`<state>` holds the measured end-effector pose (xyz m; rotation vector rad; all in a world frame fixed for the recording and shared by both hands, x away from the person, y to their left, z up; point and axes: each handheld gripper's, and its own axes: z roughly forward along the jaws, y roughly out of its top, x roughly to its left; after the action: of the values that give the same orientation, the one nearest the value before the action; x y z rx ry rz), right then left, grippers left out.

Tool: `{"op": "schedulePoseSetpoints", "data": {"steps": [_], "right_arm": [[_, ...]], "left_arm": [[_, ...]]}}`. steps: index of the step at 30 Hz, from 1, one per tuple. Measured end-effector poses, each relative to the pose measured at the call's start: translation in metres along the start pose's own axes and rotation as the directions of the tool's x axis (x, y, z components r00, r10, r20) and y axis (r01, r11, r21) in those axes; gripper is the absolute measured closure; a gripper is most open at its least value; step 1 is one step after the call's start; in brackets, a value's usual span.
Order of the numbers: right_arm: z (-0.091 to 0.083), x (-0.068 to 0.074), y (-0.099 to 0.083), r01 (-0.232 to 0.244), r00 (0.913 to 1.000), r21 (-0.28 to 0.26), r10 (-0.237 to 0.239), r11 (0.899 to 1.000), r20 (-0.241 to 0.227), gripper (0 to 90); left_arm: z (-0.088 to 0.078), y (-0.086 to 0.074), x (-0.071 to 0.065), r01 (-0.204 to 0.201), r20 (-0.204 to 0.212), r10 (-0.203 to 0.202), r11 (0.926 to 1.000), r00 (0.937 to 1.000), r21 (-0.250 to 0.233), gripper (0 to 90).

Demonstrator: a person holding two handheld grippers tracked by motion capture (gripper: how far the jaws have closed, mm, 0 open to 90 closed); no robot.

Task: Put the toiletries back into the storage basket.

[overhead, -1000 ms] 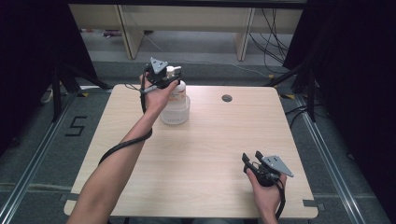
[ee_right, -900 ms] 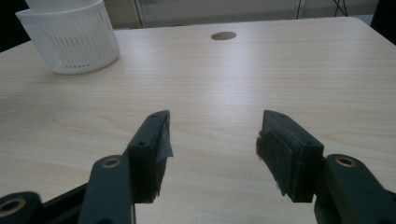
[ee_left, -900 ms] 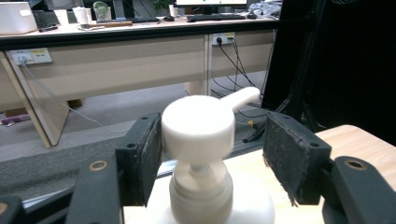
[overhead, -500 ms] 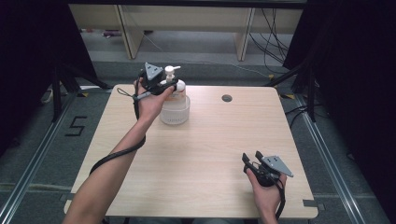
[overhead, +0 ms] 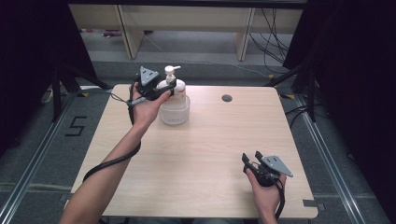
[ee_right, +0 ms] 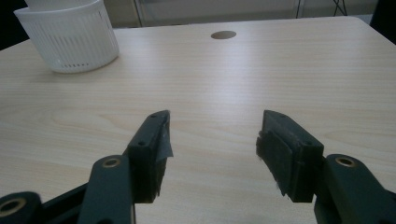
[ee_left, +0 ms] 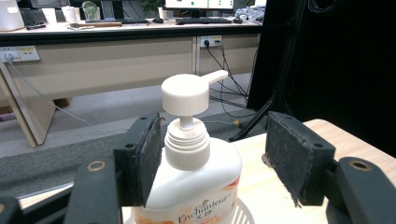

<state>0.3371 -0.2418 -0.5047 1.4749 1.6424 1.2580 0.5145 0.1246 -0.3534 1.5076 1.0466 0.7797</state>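
Table (overhead: 201, 158): pale wood, square-ish, with a small round cable hole (overhead: 227, 98) near the far edge, right of centre. Dark floor and metal rails run along both sides; desks and cables lie beyond the far edge.

Pump bottle (overhead: 172, 88): white, upright, seated inside a ribbed white basket (overhead: 174, 113) at the far-left part of the table, close to the far edge. The nozzle points right in the left gripper view. The label reads "Enchanteur" (ee_left: 198, 215).

Left gripper (overhead: 161, 90): held at the bottle's neck from the left side. In the left gripper view (ee_left: 212, 154) the jaws stand spread. One pad sits just beside, perhaps touching, the ribbed collar under the pump head; the other stands well clear, with open air between it and the bottle. Nothing is pinched.

Right gripper (overhead: 251, 161): low at the near-right corner, close to the near edge and near the right edge. In the right gripper view (ee_right: 212, 140) its jaws are spread apart over bare wood, holding nothing. The basket (ee_right: 70, 39) shows far off at upper left.

Open room: the whole middle of the table, between basket and right gripper, is bare board. The right half up to the cable hole (ee_right: 223, 34) is also bare.
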Motion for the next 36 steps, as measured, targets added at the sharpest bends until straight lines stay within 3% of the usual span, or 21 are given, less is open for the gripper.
{"op": "schedulePoseSetpoints", "data": {"steps": [1, 4, 5, 10, 11, 12, 16, 26, 29, 36], "right_arm": [[0.001, -0.004, 0.0, 0.05, 0.9988, -0.012, -0.05, 0.999, 0.003, 43.7], [0.0, -0.003, 0.001, 0.044, 0.999, -0.006, -0.044, 0.999, 0.002, 43.7], [0.001, -0.002, 0.0, 0.022, 0.9997, -0.004, -0.022, 1.0, -0.006, 43.8], [0.0, -0.003, 0.001, 0.043, 0.9991, -0.005, -0.043, 0.999, 0.004, 43.7], [0.0, 0.0, 0.0, -0.008, 1.0, 0.001, 0.008, 1.0, -0.002, 43.8], [0.0, -0.003, 0.001, 0.045, 0.999, -0.006, -0.045, 0.999, 0.003, 43.7], [0.001, -0.002, 0.0, 0.026, 0.9997, -0.002, -0.026, 1.0, 0.003, 43.7], [0.003, -0.002, -0.001, 0.035, 0.9994, -0.006, -0.035, 0.999, -0.006, 43.7], [0.002, -0.003, 0.0, 0.053, 0.9986, -0.002, -0.053, 0.999, 0.004, 43.8], [0.003, -0.002, -0.001, 0.034, 0.9993, -0.008, -0.034, 0.999, -0.013, 43.8]], "left_arm": [[-0.002, 0.0, 0.0, -0.006, 0.001, 0.006, 1.0, 1.0, 0.001, 35.6], [-0.007, 0.0, -0.001, -0.006, 0.009, 0.006, 1.0, 0.9999, -0.001, 35.4], [-0.009, -0.001, -0.001, -0.008, 0.012, 0.008, 1.0, 0.9999, -0.001, 35.4], [-0.017, -0.003, 0.0, -0.008, 0.024, 0.008, 1.0, 0.9997, 0.0, 35.3], [-0.02, -0.005, 0.0, -0.007, 0.028, 0.007, 1.0, 0.9996, 0.002, 35.3], [-0.021, -0.005, 0.0, -0.005, 0.03, 0.005, 1.0, 0.9995, 0.001, 35.3], [-0.029, -0.009, 0.002, -0.015, 0.04, 0.015, 0.9999, 0.9991, 0.001, 35.2], [-0.05, -0.024, 0.007, -0.03, 0.056, 0.03, 0.9995, 0.998, -0.003, 35.1], [-0.055, -0.029, 0.008, -0.035, 0.058, 0.035, 0.9994, 0.9977, -0.001, 35.1], [-0.067, -0.048, 0.011, -0.042, 0.06, 0.042, 0.999, 0.9973, 0.015, 35.0]]}}
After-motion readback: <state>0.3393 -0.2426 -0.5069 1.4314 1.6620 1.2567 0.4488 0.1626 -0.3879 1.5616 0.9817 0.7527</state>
